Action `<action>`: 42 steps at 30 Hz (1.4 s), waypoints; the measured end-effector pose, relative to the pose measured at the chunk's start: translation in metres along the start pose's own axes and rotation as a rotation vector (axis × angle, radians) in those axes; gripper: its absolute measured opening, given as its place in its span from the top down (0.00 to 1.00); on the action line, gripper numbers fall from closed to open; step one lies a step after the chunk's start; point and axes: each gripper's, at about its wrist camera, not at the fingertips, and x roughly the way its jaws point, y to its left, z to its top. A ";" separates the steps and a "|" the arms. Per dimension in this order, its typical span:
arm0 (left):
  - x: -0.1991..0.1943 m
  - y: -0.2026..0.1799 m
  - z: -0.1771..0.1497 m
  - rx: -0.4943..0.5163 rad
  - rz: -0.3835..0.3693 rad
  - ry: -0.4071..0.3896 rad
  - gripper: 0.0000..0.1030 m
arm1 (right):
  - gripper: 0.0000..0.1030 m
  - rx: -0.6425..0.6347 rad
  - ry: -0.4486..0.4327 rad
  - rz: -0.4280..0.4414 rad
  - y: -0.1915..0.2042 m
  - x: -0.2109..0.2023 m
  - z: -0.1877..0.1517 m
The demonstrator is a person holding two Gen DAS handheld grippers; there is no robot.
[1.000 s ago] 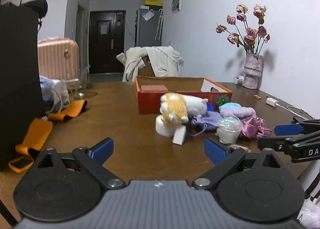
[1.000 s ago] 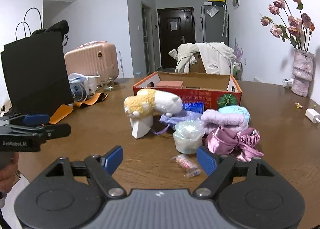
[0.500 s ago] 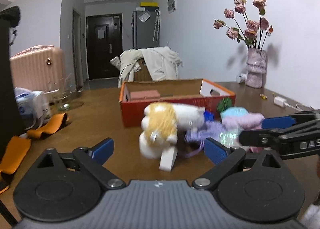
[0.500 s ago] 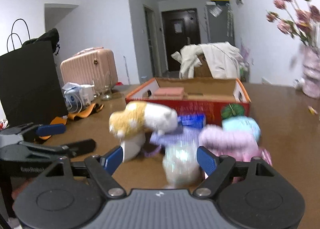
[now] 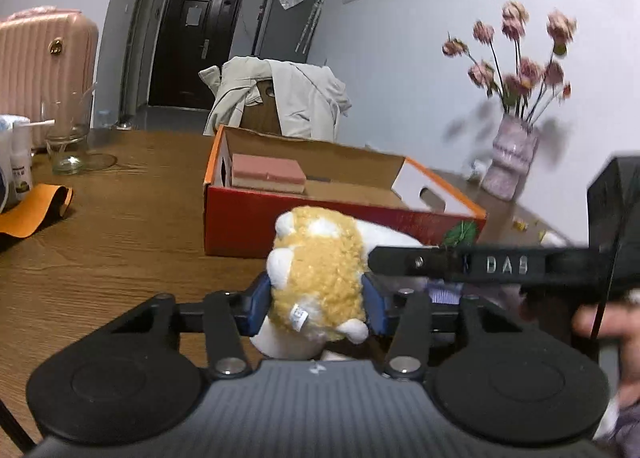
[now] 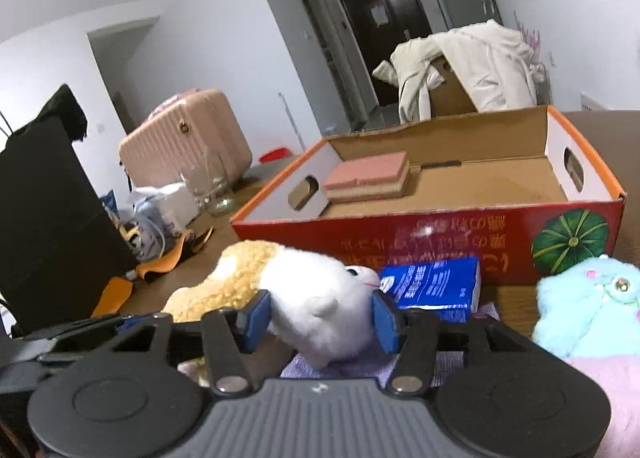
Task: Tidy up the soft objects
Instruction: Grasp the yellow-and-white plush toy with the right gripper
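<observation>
A plush toy with a yellow woolly body [image 5: 320, 258] and a white head [image 6: 316, 298] lies on the wooden table in front of the red cardboard box [image 6: 440, 234]. My left gripper [image 5: 316, 308] is closing, and its blue pads press both sides of the yellow end. The jaws of my right gripper [image 6: 320, 318] are closing too, pressing the white head. One of its fingers [image 5: 440, 260] crosses the left wrist view. A pink sponge [image 6: 368, 174] lies inside the box. A light blue plush [image 6: 588, 306] and a pink soft thing [image 6: 600, 378] sit at the right.
A blue packet [image 6: 432, 286] lies against the box front, on a lilac cloth [image 6: 360, 368]. A vase of flowers [image 5: 510, 162] stands far right. At the left are a glass [image 5: 68, 138], an orange strap [image 5: 36, 206], a black bag [image 6: 48, 198] and a pink suitcase [image 5: 40, 58].
Both grippers moved forward to the plush toy and narrowed from wide open onto it, the left on the yellow end, the right on the white head.
</observation>
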 end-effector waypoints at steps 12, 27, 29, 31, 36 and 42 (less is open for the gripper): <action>-0.092 -0.008 -0.021 -0.091 -0.211 -0.013 0.54 | 0.55 -0.138 -0.142 -0.124 0.078 -0.124 -0.044; -0.118 -0.009 -0.085 -0.020 0.006 0.007 0.31 | 0.48 -0.135 -0.055 -0.115 0.120 -0.166 -0.144; -0.123 -0.003 -0.085 -0.050 0.018 0.008 0.30 | 0.46 -0.144 -0.069 -0.157 0.117 -0.164 -0.138; -0.123 -0.001 -0.085 -0.061 0.008 0.019 0.30 | 0.43 -0.150 -0.075 -0.167 0.108 -0.156 -0.130; -0.114 -0.007 -0.085 -0.064 -0.030 0.003 0.31 | 0.39 -0.187 -0.068 -0.110 0.085 -0.112 -0.112; -0.104 0.024 -0.083 -0.191 0.051 0.016 0.41 | 0.43 -0.216 0.021 -0.050 0.101 -0.102 -0.121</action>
